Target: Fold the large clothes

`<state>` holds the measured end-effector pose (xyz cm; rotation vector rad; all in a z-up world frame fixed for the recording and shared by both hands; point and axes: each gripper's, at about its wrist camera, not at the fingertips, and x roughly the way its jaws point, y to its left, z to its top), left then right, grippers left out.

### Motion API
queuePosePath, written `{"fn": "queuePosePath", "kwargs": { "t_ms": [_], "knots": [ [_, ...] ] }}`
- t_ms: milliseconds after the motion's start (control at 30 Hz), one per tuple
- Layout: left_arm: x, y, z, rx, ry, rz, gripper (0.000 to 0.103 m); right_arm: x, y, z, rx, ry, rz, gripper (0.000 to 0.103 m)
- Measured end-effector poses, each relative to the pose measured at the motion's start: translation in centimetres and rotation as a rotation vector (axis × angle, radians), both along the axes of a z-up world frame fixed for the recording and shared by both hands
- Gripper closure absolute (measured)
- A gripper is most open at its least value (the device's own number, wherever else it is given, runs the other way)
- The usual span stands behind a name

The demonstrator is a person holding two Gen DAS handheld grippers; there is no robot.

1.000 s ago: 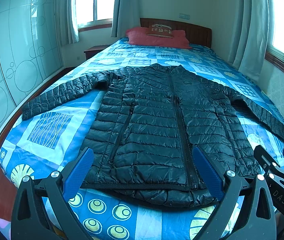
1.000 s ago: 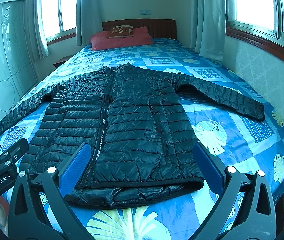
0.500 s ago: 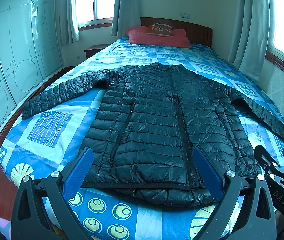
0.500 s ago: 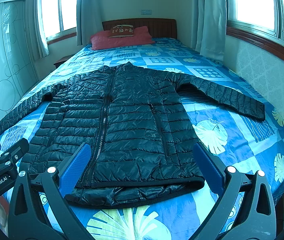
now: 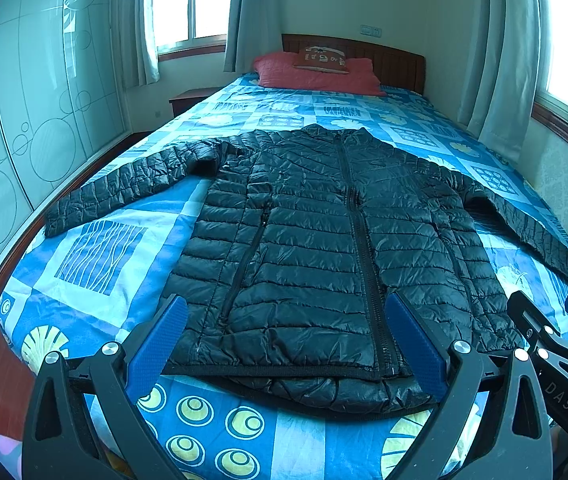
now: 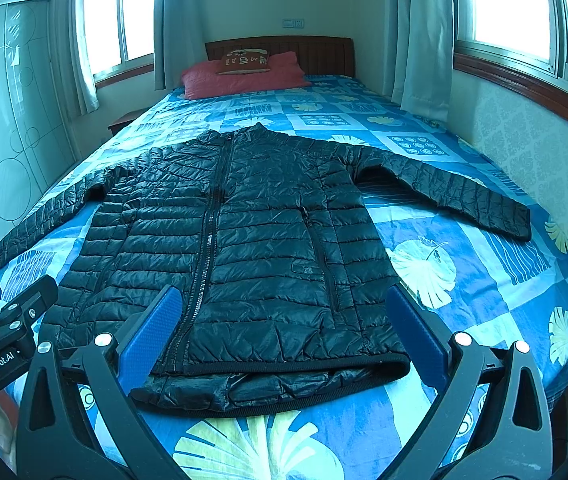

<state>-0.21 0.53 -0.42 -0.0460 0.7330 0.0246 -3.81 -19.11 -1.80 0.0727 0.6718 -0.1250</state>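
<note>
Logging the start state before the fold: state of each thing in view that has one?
jacket: flat on the bedspread, front up, zipped shut, unfolded
left sleeve: spread out sideways
right sleeve: spread out sideways
left gripper: open, empty, apart from the hem
right gripper: open, empty
curtains: drawn aside

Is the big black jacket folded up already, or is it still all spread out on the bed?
Spread out. The jacket lies flat on the bed, zipped, both sleeves stretched sideways. Only its hem is slightly turned under.
</note>
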Motion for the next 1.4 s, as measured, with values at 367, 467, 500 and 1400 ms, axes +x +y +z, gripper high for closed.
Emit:
{"fn": "queuePosePath", "kwargs": {
  "t_ms": [367,467,500,1400],
  "knots": [
    [-0.1,0.2,-0.2,0.000,0.002,0.001,0.005,0.1,0.2,-0.1,0.000,0.002,0.001,0.002],
    [-0.1,0.2,-0.3,0.000,0.002,0.000,0.005,0.1,0.2,-0.1,0.001,0.002,0.001,0.002],
    [-0.1,0.2,-0.3,0.000,0.002,0.001,0.005,0.1,0.1,-0.1,0.000,0.002,0.000,0.002],
    [5.2,7.4,-3.9,-0.039,0.069,0.188,0.005,4.9,-4.6,-3.9,0.138,0.071,-0.040,0.002]
  ]
}}
